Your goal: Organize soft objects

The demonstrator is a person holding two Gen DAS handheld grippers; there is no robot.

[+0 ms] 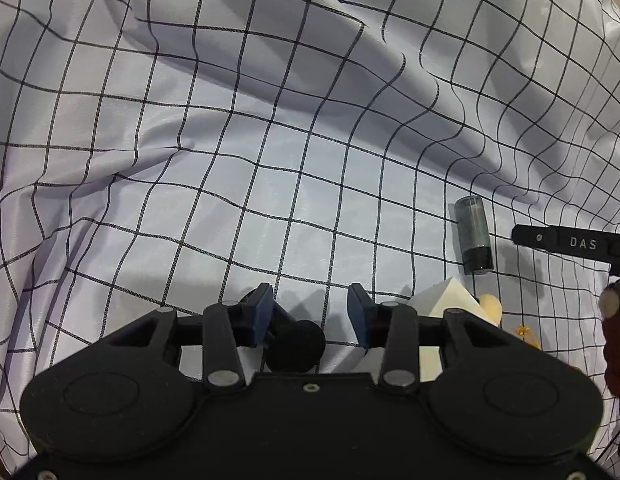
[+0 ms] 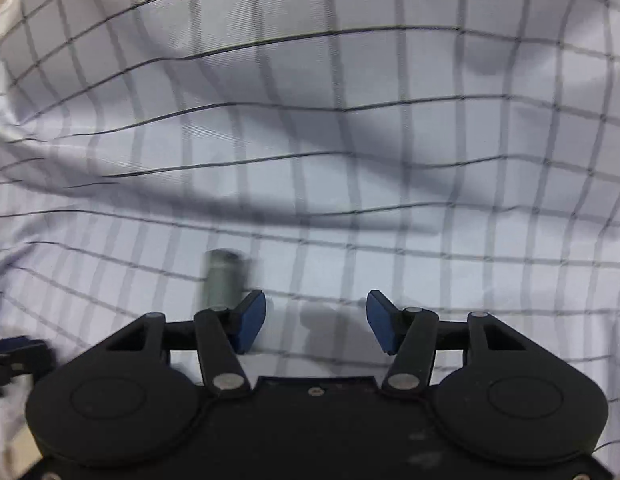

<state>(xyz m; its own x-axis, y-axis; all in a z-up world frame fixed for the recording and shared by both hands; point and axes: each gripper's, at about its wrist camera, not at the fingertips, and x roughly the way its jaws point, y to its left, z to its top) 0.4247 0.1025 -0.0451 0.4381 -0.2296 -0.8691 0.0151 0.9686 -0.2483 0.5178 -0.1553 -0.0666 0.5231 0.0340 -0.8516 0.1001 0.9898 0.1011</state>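
Left wrist view. The left claw point(image 1: 310, 312) points steeply down at a checked cloth point(image 1: 270, 160), rumpled into long folds and covering what I take for the table; no edge or corner of it shows. The blue pads are drawn in as narrow as they seem to go, though a slot remains. A black round lump point(image 1: 296, 346) sits low in that slot against the left pad. Whether it is nipped or merely lying underneath, I cannot tell. Just right of the claw lies a white wedge point(image 1: 446, 296), probably foam, with a pale yellow thing point(image 1: 492, 306) touching its far side. A dark tube point(image 1: 474, 236) stands just behind them. At the right border is a maroon plush piece point(image 1: 616, 356), and above it a black bar point(image 1: 570, 242) lettered DAS – likely part of the other tool.

Right wrist view, badly smeared. The right claw point(image 2: 316, 320) has its pads spread with only cloth between them. The dark tube point(image 2: 224, 280) stands just beyond its left pad.

Judgement: the step looks like choosing the next soft piece.
- Confirm the black lump is really gripped before lifting.
- Keep the right claw clear of the tube – it looks hard and easy to topple.
- Come at the wedge across its flat faces and squeeze lightly.
- Watch that the pads do not snag a fold.
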